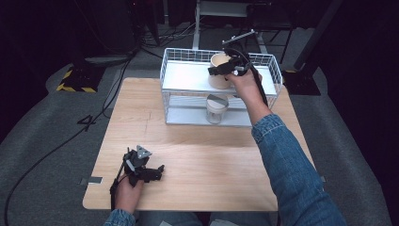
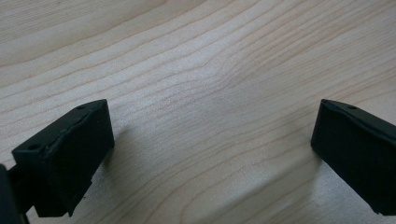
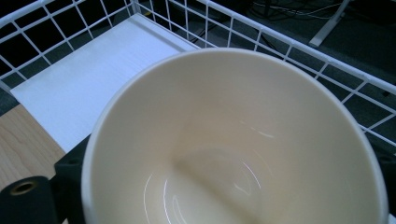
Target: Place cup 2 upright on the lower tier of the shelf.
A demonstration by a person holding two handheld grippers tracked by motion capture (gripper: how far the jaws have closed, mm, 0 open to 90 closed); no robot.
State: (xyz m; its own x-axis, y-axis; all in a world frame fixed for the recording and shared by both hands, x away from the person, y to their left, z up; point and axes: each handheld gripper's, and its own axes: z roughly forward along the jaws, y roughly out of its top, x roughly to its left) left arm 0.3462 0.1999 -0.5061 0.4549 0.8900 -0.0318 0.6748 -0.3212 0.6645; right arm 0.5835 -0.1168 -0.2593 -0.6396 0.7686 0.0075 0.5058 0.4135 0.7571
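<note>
Cream cup (image 3: pixel 233 140) between right gripper (image 1: pixel 225 69) jaws

The cup (image 3: pixel 233 140) looks like shiny, smooth cream pottery, with little glints inside. The rack (image 1: pixel 175 54) is thin white wire, and its shelf is flat, dull white. The surface (image 2: pixel 210 70) is pale wood with wavy grain lines. The left claw (image 2: pixel 212 154) has dull black jaws. The sleeve (image 1: pixel 291 160) is blue denim cloth.

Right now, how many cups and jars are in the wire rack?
2. A cream cup sits on the top shelf of the wire rack, held by the right gripper. A clear jar stands on the lower shelf, under it.
</note>
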